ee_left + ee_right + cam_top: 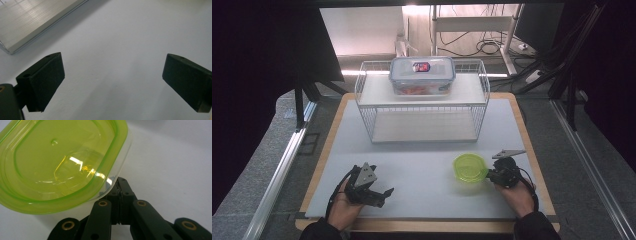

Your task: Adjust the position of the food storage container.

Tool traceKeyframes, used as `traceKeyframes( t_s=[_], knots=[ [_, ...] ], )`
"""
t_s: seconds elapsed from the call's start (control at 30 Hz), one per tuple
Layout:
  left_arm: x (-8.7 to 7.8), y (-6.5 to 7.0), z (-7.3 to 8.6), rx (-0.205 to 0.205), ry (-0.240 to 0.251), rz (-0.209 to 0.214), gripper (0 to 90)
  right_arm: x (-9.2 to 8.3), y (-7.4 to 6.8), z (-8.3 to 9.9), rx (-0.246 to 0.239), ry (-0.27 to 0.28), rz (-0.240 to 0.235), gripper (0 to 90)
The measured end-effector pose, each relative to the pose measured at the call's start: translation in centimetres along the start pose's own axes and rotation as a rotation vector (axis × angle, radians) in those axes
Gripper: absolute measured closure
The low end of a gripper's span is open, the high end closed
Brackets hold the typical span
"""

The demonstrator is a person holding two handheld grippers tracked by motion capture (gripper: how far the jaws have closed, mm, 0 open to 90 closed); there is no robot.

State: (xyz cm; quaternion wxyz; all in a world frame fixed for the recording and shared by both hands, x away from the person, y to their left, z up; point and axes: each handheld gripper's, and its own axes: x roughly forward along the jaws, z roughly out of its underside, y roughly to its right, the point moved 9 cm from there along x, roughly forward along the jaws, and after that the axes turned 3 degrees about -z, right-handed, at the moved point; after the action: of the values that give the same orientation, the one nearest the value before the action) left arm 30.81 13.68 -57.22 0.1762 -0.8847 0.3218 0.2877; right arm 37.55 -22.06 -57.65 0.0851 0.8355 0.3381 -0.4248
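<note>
Looking along the right tongs (120, 195) in the right gripper view, the black jaws stand pressed together on the rim of the green container (60, 162), and the exact spot where the pads pinch is partly hidden under the lid's overhanging edge; the container's far side is cut off by the frame. In the high view the right tongs (489, 175) meet the green container (470, 168) at its right side, near the right edge of the table (422, 165), with the container resting on the table and the person's right hand (518, 196) behind the tool. The container is a low, rounded-square tub of clear plastic with a translucent lime-green lid, glossy, with a raised border and a small dimple near its middle. The left tongs (384, 195) are held by the left hand (344, 207) near the front-left corner of the table, well apart from the container; in the left gripper view the left tongs (112, 82) stand wide apart with nothing but the matte pale table surface between their blocky black pads. Toward the table's far edge stands a white wire rack (422, 107) with a flat white shelf, and on it sits a clear lidded box (422, 75) with a blue-rimmed lid; its reddish contents are too blurred to make out. The room around the table is dark.
</note>
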Motion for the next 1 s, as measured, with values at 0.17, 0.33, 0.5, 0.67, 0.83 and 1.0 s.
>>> traceKeyframes(
  t_s=[0.17, 0.33, 0.5, 0.67, 0.83, 1.0],
  knots=[
    [0.0, 0.0, 0.0, 0.001, -0.002, -0.001, 3.9, 0.6, -1.1, -0.3, -0.015, -0.007, -0.026, 89.3],
    [0.1, 0.1, 0.0, 0.003, -0.005, 0.0, 3.9, 1.3, -2.0, -0.7, -0.023, -0.007, -0.048, 89.3],
    [0.1, 0.1, 0.0, 0.005, -0.007, 0.0, 3.9, 2.1, -2.9, -1.3, -0.039, -0.004, -0.065, 89.3],
    [0.1, 0.1, 0.1, 0.007, -0.009, 0.002, 3.9, 3.0, -3.6, -1.9, -0.056, -0.001, -0.078, 89.3],
    [0.2, 0.1, 0.1, 0.008, -0.011, 0.002, 3.8, 3.6, -4.3, -2.5, -0.067, 0.005, -0.084, 89.3],
    [0.2, 0.2, 0.1, 0.011, -0.013, 0.001, 3.8, 4.4, -5.0, -3.2, -0.085, 0.008, -0.093, 89.4]
  ],
)
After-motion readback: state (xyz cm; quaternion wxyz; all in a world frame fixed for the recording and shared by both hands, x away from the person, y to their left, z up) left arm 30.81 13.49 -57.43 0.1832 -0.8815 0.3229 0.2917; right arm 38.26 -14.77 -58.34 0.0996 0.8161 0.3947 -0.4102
